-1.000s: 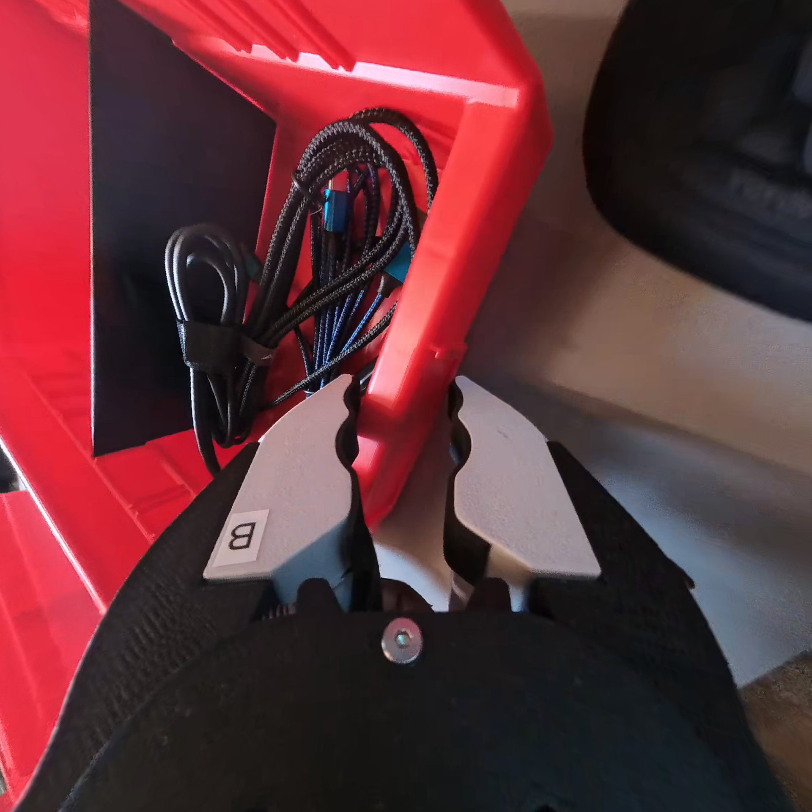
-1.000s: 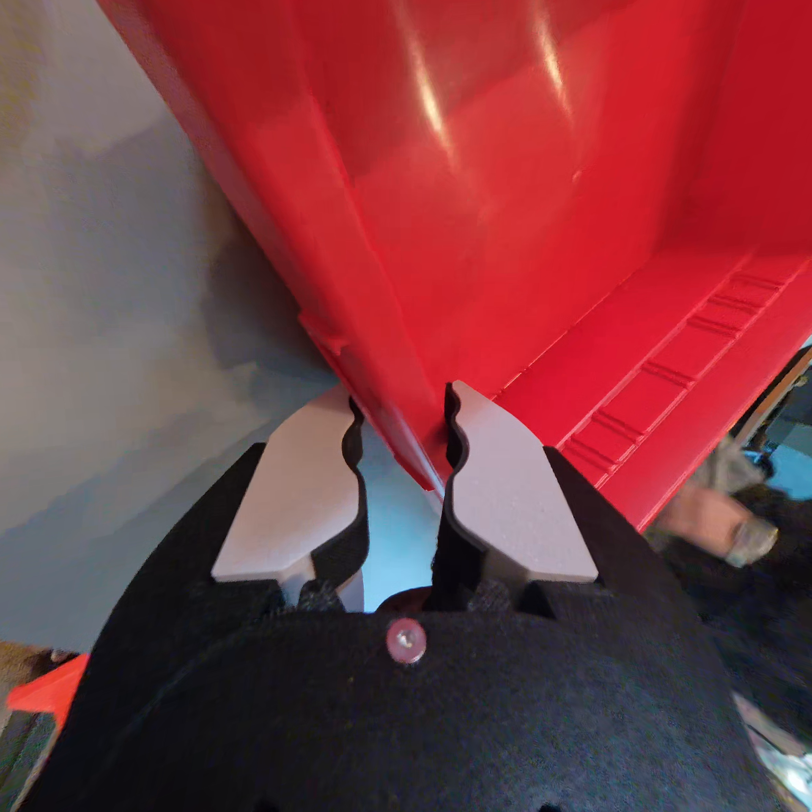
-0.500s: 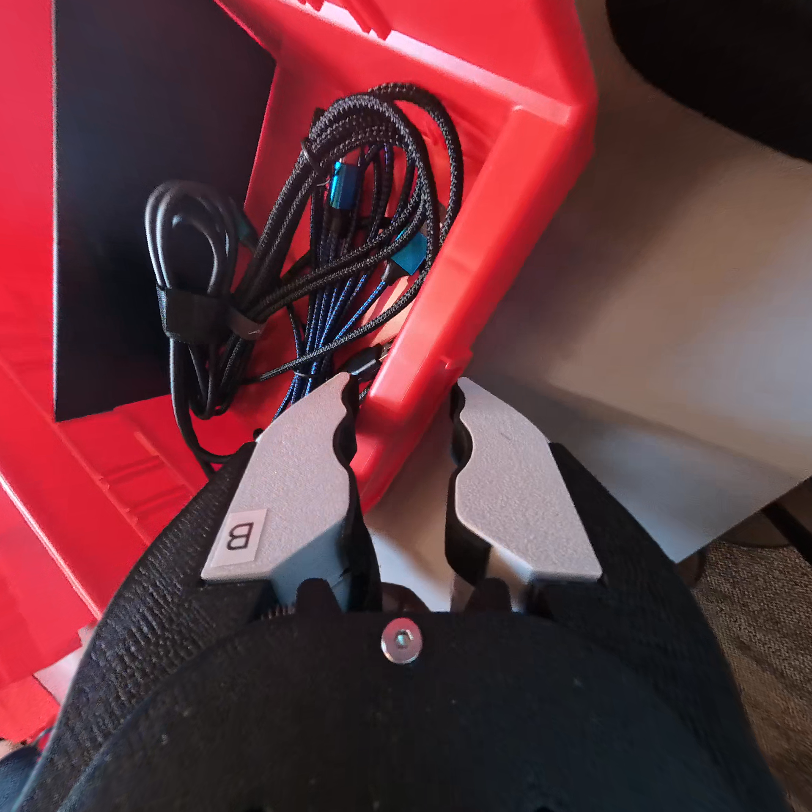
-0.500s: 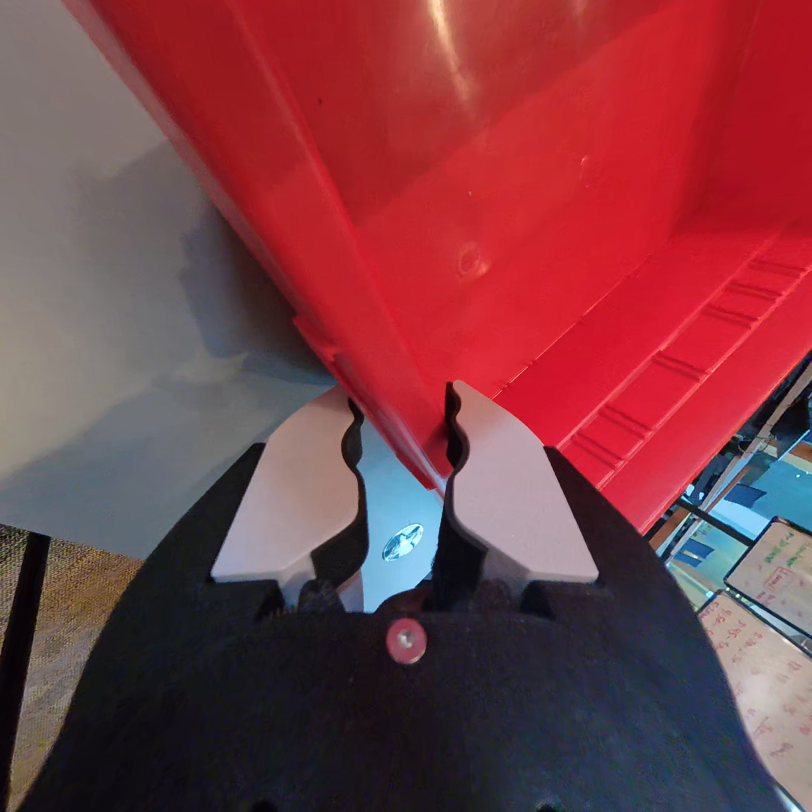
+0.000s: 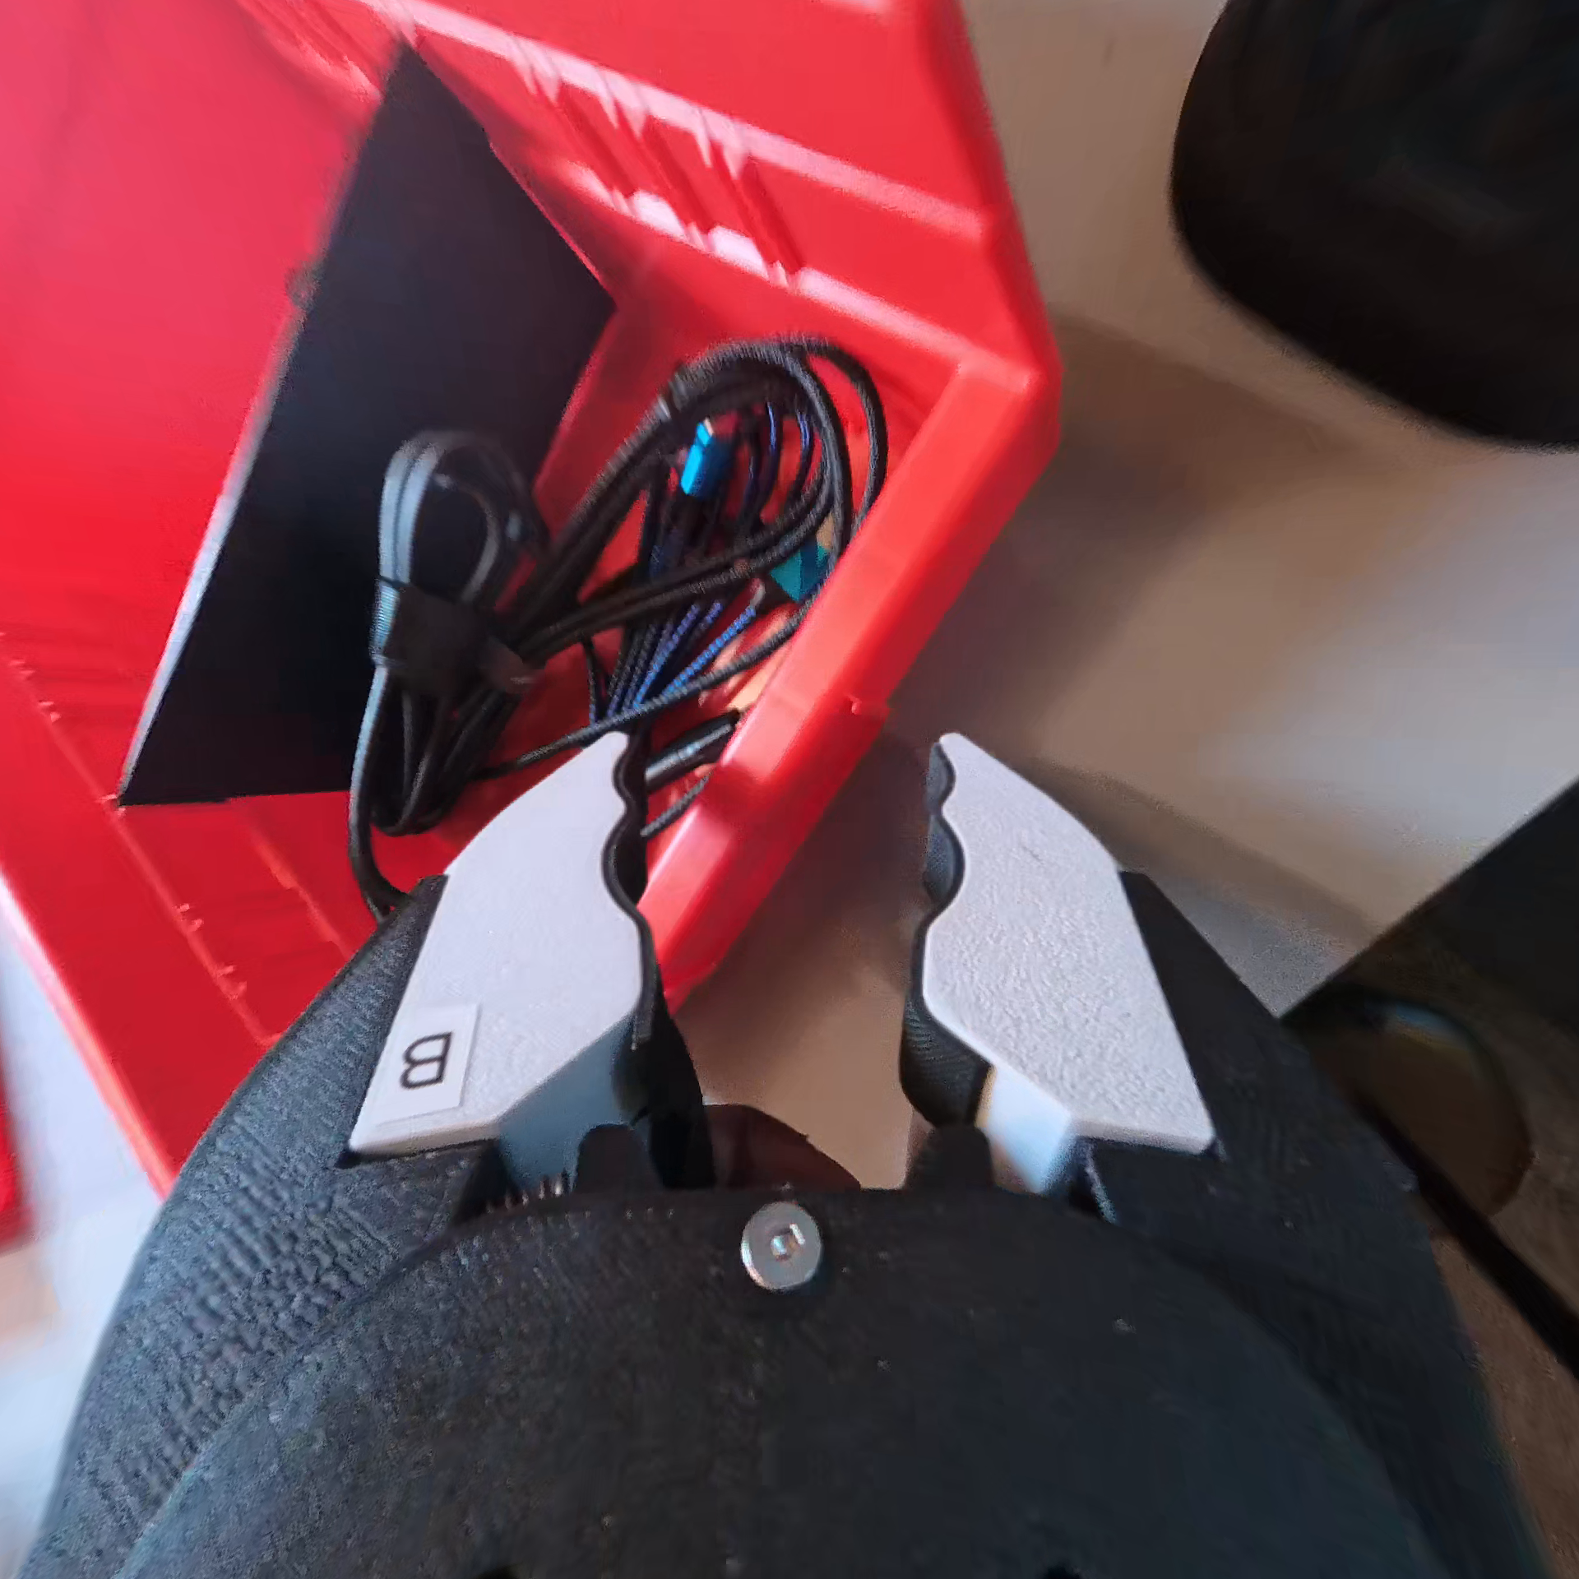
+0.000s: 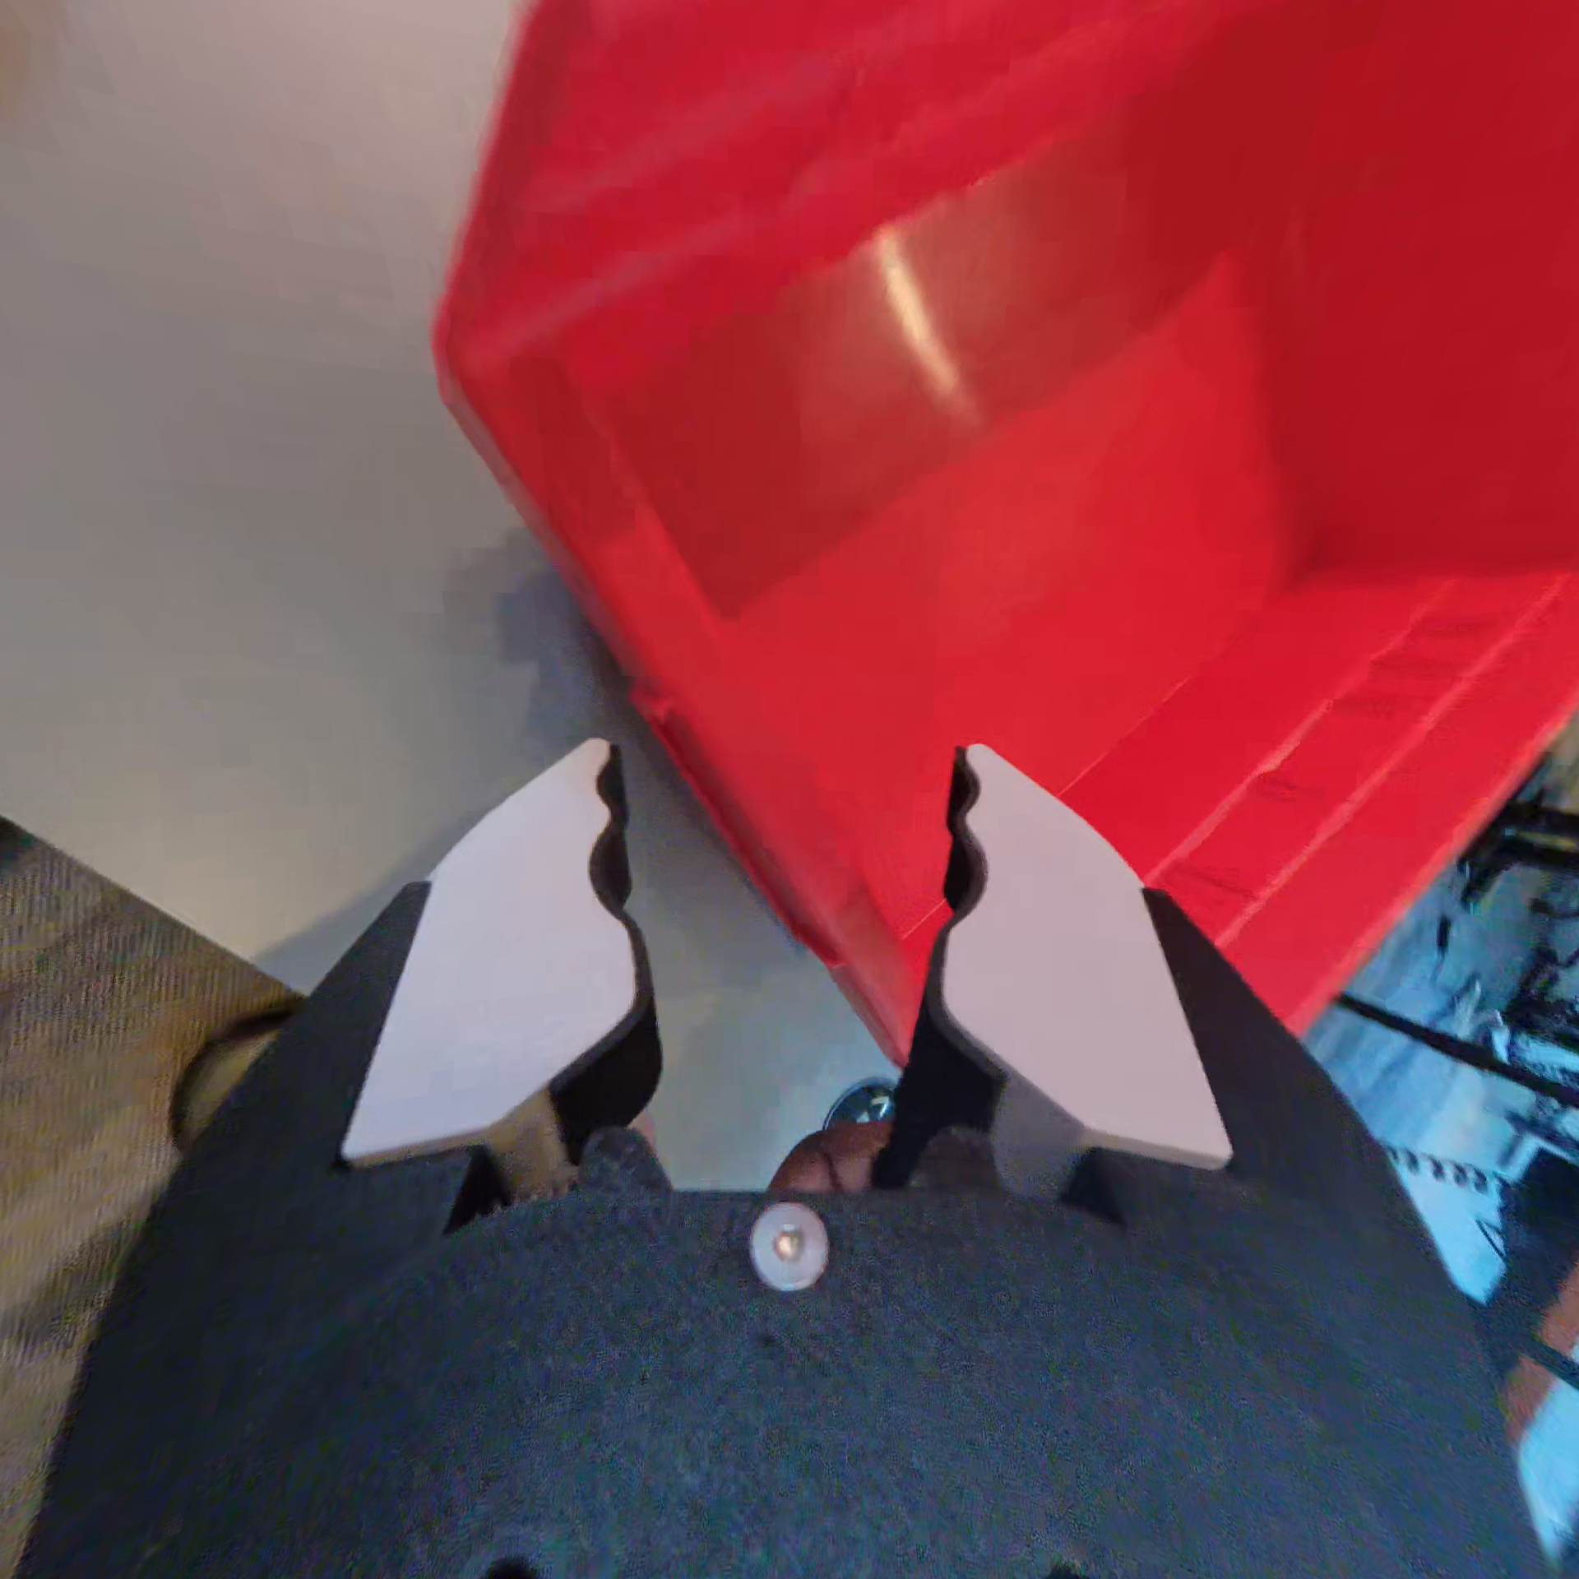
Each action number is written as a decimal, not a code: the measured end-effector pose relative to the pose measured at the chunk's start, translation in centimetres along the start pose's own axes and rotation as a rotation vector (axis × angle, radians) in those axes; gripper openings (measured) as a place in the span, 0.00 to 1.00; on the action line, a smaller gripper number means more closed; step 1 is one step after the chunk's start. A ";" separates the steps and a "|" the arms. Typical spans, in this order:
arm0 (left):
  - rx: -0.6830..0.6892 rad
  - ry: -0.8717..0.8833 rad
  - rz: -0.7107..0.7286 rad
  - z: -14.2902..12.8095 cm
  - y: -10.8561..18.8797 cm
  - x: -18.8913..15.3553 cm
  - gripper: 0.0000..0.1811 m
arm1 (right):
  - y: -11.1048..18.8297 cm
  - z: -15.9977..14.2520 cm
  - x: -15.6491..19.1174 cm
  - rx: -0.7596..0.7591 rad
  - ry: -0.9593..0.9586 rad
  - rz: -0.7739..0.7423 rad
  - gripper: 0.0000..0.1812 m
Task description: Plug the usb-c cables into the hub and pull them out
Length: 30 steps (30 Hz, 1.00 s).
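1. Cables point(image 5: 683, 581), a tangle of black and blue braided leads with blue plugs, lie in the corner of the red bin point(image 5: 931, 547), beside a flat black panel point(image 5: 384, 478) leaning against its inner wall. No hub shows in either view.
2. Half a second ago both tongs were clamped on the bin's rim; now both have let go, and the bin appears to rest on the pale counter point(image 5: 1239, 649). That suggests carrying the bin is over and fetching the cables comes next; no plugging has begun.
3. Left tongs point(image 5: 773, 752) stand wide open and hold nothing. The bin's corner wall runs between the two fingers: the left finger point(image 5: 530, 923) reaches over the inside, close to a loose plug, while the right one sits outside above the counter. Whether either touches the wall I cannot tell.
4. Right tongs point(image 6: 786, 756) are likewise wide open and empty, straddling the bin's edge. The rim lies against or just beside the right finger point(image 6: 1059, 948); motion blur hides which.
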<state>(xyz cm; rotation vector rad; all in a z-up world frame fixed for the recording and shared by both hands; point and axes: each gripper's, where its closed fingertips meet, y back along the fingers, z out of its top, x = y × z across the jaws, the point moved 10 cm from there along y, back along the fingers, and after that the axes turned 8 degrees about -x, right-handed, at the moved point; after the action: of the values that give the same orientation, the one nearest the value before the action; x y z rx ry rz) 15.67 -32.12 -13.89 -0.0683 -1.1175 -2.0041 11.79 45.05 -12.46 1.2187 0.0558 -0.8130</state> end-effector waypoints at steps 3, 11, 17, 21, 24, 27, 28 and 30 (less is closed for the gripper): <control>-0.212 0.134 -0.004 1.4 2.8 0.9 0.36 | 3.0 2.9 -1.0 -0.255 -0.075 -0.049 0.44; -0.239 0.594 0.103 7.2 1.4 10.8 0.34 | 7.9 16.2 0.8 -1.235 -0.400 0.157 0.46; 0.241 0.806 -0.136 7.4 -8.0 19.6 0.35 | 2.4 23.4 6.4 -1.493 -0.475 0.597 0.44; 0.556 0.794 -0.037 5.3 -12.4 21.7 0.35 | -1.3 24.9 8.5 -1.538 -0.570 0.731 0.42; 0.660 0.797 -0.025 3.9 -14.1 21.9 0.35 | -2.6 24.6 9.1 -1.538 -0.611 0.758 0.39; 0.718 0.840 -0.073 2.5 -15.3 21.5 0.33 | -2.6 24.2 9.0 -1.529 -0.582 0.700 0.38; 0.726 0.841 -0.088 2.1 -15.5 21.2 0.31 | -2.5 24.0 9.0 -1.534 -0.570 0.670 0.38; 0.697 0.802 -0.060 1.8 -15.6 21.0 0.20 | -2.4 23.8 8.9 -1.535 -0.547 0.617 0.37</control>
<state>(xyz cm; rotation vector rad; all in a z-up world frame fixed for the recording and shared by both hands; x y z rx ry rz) -9.38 -39.84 -14.87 1.0358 -1.1822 -1.3498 7.93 19.98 -9.41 -0.4564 -0.1270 -0.3127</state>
